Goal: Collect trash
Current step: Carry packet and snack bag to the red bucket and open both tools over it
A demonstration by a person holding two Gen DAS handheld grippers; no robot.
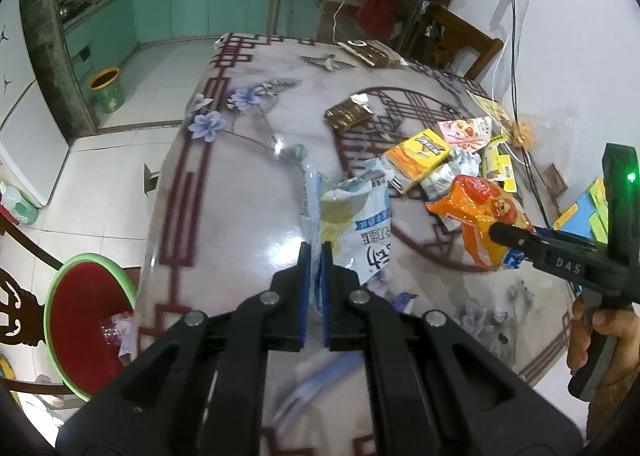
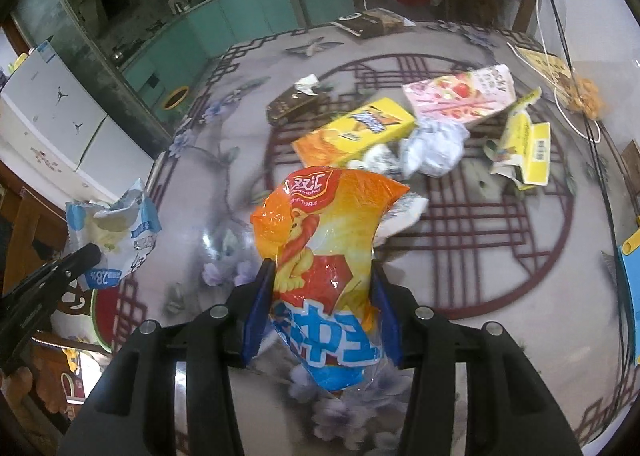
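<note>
My left tool (image 1: 316, 252) pinches the white bag (image 1: 354, 226) tight, lifted beside the red bin (image 1: 86, 320) (for dropping). My right tool (image 2: 322, 276) sits half open around the orange bag (image 2: 326, 240).

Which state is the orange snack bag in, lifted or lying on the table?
Lifted. The right gripper holds the orange snack bag between its blue fingers, above the table.

Wrappers (image 1: 416, 158) crowd the table's (image 1: 248, 192) right side (bin (image 1: 86, 320) sits left)
</note>
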